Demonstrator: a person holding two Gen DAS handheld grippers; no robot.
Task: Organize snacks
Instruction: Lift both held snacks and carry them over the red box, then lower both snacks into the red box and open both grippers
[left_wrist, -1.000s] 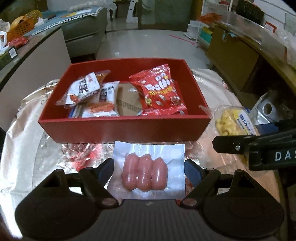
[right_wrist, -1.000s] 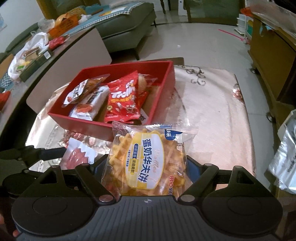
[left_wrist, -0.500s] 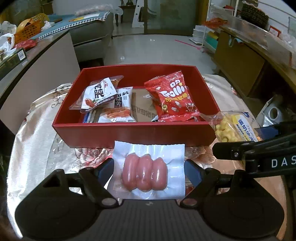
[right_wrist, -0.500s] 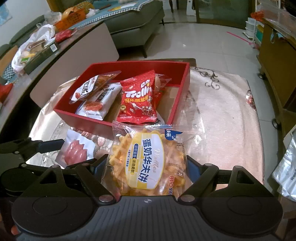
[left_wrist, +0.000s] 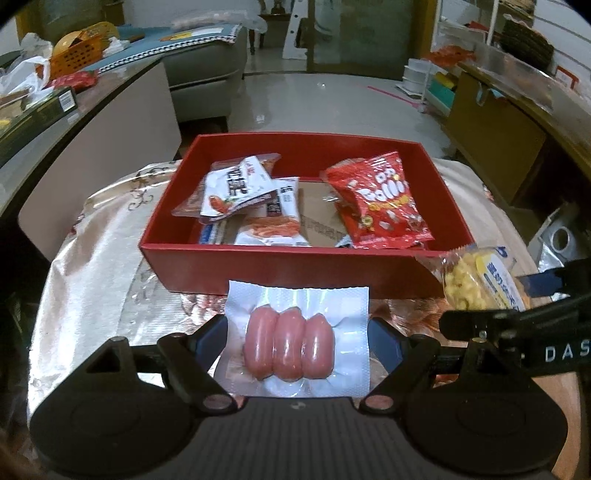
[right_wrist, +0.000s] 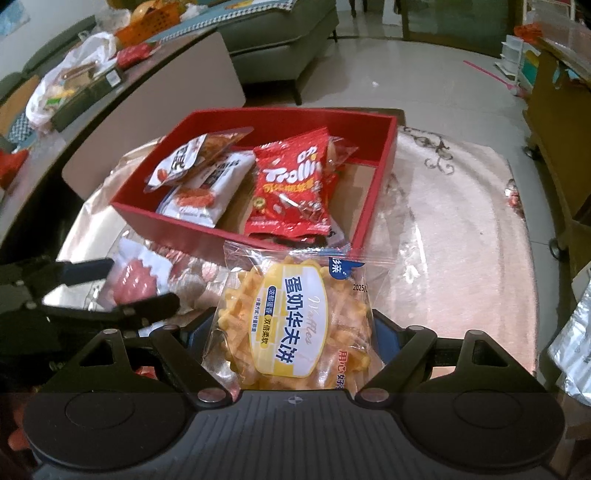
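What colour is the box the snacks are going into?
Red, inside and out; the box shows best in the left wrist view.

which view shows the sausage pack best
The left wrist view: the sausage pack sits centred and whole in the left gripper. The right wrist view catches only part of it, off to the side behind black fingers.

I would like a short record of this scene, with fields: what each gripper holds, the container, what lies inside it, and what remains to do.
left gripper: shut on clear vacuum pack of three pink sausages, held in front of the box's near wall
right gripper: shut on clear bag of yellow waffle biscuits, also outside the box
container: open red rectangular box on the shiny patterned tablecloth
inside box: red Trolli candy bag; white snack packets
remaining: both held packs not yet in the box
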